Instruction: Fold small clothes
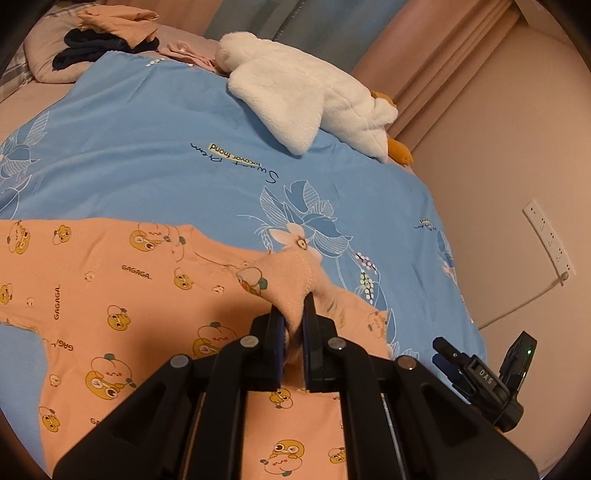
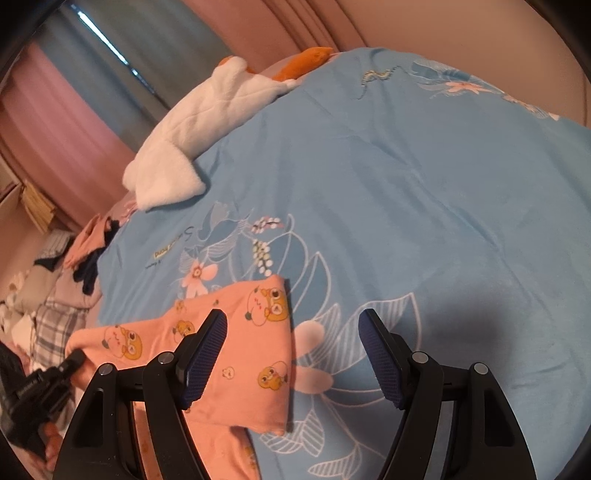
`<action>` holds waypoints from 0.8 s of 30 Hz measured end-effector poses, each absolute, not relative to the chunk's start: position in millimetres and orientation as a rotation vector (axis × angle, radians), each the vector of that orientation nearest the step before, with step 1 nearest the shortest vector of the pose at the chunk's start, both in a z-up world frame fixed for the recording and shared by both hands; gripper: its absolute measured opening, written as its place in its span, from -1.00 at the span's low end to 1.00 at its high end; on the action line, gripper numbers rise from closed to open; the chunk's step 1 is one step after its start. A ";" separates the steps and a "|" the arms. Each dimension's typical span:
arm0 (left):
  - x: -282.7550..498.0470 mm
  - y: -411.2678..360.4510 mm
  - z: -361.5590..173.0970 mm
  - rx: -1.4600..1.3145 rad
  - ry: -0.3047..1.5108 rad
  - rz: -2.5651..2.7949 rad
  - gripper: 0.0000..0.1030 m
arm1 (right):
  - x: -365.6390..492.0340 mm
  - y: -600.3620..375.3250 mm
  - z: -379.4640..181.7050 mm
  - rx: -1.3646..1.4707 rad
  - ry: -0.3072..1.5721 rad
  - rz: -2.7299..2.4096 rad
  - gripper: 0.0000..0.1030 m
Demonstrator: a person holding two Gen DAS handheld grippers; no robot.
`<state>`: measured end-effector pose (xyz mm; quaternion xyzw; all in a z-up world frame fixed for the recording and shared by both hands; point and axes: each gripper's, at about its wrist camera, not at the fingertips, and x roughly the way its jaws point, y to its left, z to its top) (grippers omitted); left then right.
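Observation:
A peach garment (image 1: 110,295) printed with cartoon ducks and "GAGAGA" lies spread on the blue floral duvet (image 1: 166,129). My left gripper (image 1: 293,310) is shut on a bunched fold of it, lifted a little off the bed. The same gripper (image 2: 75,358) shows at the left edge of the right wrist view, pinching the cloth. My right gripper (image 2: 291,325) hangs open above the garment's free end (image 2: 258,354). That cloth lies beneath the left fingertip (image 2: 208,343) without touching the pads. The right gripper (image 1: 480,354) also appears low on the right in the left wrist view.
A white plush goose (image 1: 295,92) with orange feet lies at the duvet's far side. A pile of peach and dark clothes (image 1: 107,33) sits on the pillow end. A white power strip (image 1: 550,240) hangs on the wall beside the bed. Curtains (image 2: 92,92) stand behind.

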<state>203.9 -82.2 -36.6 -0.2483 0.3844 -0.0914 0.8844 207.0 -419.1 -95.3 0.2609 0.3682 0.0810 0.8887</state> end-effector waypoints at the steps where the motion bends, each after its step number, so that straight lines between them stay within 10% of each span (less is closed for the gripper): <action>1: 203.0 -81.0 -35.7 -0.510 0.797 -0.184 -0.87 | 207.3 -417.1 -95.3 0.537 0.767 0.171 0.43; 24: 192.0 -27.8 -27.5 -0.526 0.767 -0.074 -0.88 | 206.3 -386.5 -89.9 0.479 0.779 0.255 0.43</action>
